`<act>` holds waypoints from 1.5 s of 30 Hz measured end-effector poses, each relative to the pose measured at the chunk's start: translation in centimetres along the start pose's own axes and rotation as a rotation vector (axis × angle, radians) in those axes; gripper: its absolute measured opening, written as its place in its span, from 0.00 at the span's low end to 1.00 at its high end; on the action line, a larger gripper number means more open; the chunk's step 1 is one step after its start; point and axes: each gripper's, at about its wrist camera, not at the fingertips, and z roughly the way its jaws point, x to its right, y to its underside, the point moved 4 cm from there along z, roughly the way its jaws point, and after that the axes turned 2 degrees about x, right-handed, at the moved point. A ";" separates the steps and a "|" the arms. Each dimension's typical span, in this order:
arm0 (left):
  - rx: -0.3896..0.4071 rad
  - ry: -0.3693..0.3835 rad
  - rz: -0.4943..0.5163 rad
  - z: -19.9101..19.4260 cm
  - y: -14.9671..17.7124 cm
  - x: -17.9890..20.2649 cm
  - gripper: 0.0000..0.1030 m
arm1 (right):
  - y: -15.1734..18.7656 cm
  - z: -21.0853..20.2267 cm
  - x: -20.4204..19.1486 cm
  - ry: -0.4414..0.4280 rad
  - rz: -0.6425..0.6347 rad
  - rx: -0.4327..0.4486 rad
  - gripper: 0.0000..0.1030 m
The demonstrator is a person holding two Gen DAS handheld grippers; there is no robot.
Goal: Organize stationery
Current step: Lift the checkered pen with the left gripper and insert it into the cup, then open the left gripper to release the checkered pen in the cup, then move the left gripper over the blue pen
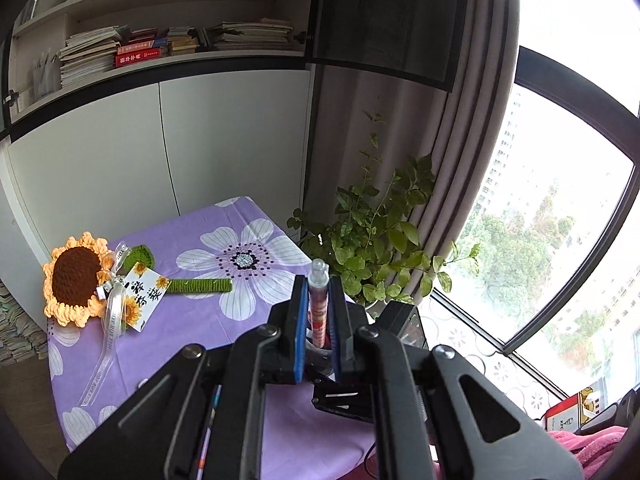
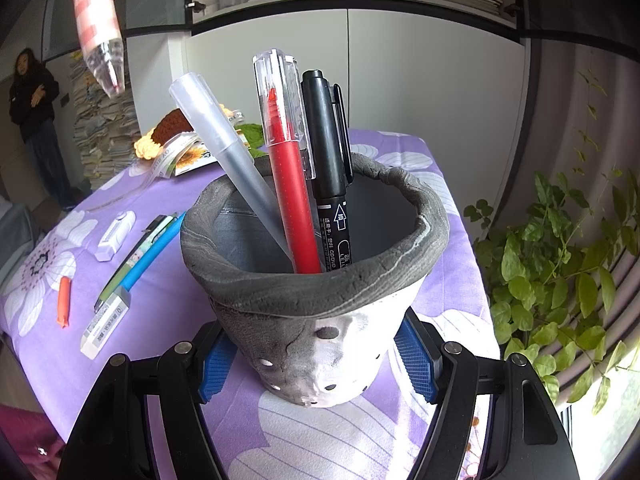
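1. Left wrist view: the left tongs (image 1: 319,308) are clamped narrow on a red-patterned pen (image 1: 319,304), which stands upright between the blue pads with its clear end poking above them
2. Below and beyond them, the purple flowered cloth of the worktop (image 1: 256,240) runs to a far corner near the white cabinet doors (image 1: 160,144); its right edge drops off beside a leafy plant (image 1: 376,240) and a curtain (image 1: 472,152) by the window
3. A crocheted sunflower (image 1: 76,278) with a ribbon and tag lies on the far left of the cloth, well apart from the held pen; the middle of the cloth is bare
4. Right wrist view: the right tongs (image 2: 320,354) stand wide around the lower body of a grey pen holder (image 2: 316,280), one blue pad against each side, with the holder resting on the worktop
5. In the holder stand a frosted pen (image 2: 224,152), a red pen (image 2: 286,168) and a black marker (image 2: 330,168), all leaning toward the left
6. The red-patterned pen hangs in the air at the upper left, tip down, above and left of the holder's rim
7. Left of the holder on the cloth lie a blue pen (image 2: 156,248), an eraser (image 2: 106,326), a white correction tape (image 2: 116,236) and a small orange piece (image 2: 63,300), near the worktop's left edge
8. A person (image 2: 34,120) stands far off at the left by stacked books
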 end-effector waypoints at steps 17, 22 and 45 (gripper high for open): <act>-0.029 -0.008 -0.004 3.7 -0.1 0.4 0.08 | 0.0 0.0 0.0 -0.004 -0.001 0.000 0.71; -0.058 -0.031 0.024 4.6 0.7 0.5 0.08 | 0.0 0.0 -0.1 -0.003 -0.001 0.000 0.71; -0.074 -0.213 -0.157 2.3 6.3 -7.5 0.53 | 0.0 0.8 -0.2 -0.006 -0.011 -0.048 0.71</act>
